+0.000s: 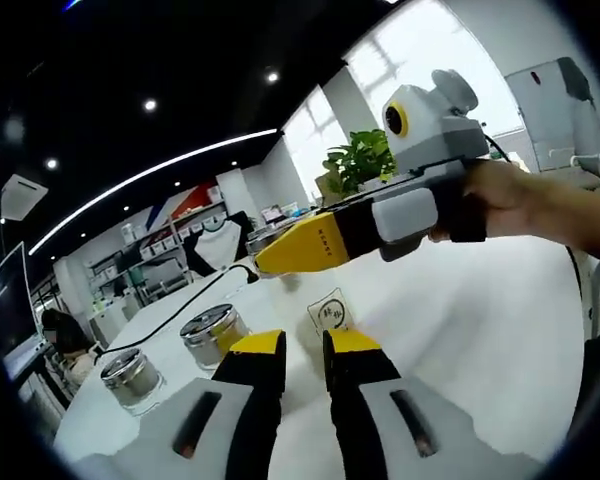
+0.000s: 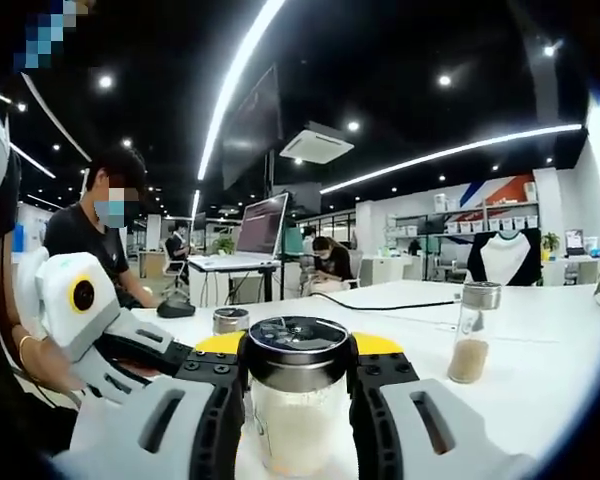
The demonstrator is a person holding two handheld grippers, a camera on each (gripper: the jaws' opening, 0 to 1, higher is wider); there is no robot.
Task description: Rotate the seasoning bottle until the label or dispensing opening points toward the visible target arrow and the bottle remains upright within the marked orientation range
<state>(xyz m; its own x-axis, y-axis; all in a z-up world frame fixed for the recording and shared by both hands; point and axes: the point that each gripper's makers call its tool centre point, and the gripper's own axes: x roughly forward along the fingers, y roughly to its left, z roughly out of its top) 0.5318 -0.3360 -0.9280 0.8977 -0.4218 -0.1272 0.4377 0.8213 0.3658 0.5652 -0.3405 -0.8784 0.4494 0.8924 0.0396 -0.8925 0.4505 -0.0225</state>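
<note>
A seasoning bottle (image 2: 298, 400) with a steel and black lid and pale grains stands upright between my right gripper's (image 2: 298, 350) yellow-tipped jaws, which are shut on it. In the left gripper view, the right gripper (image 1: 280, 255) reaches in from the right, held by a hand (image 1: 510, 200); its yellow jaw hides the bottle. A small marked card (image 1: 330, 312) lies flat on the white table (image 1: 480, 330), just beyond my left gripper (image 1: 303, 350). Its jaws stand a little apart with nothing between them. The left gripper (image 2: 165, 355) also shows at the left of the right gripper view.
Two steel-lidded jars (image 1: 212, 335) (image 1: 130, 375) stand left of my left jaws, beside a black cable (image 1: 180, 305). A tall bottle of tan powder (image 2: 470, 345) stands to the right, a small jar (image 2: 230, 318) behind. A seated person (image 2: 90, 240) is at the left.
</note>
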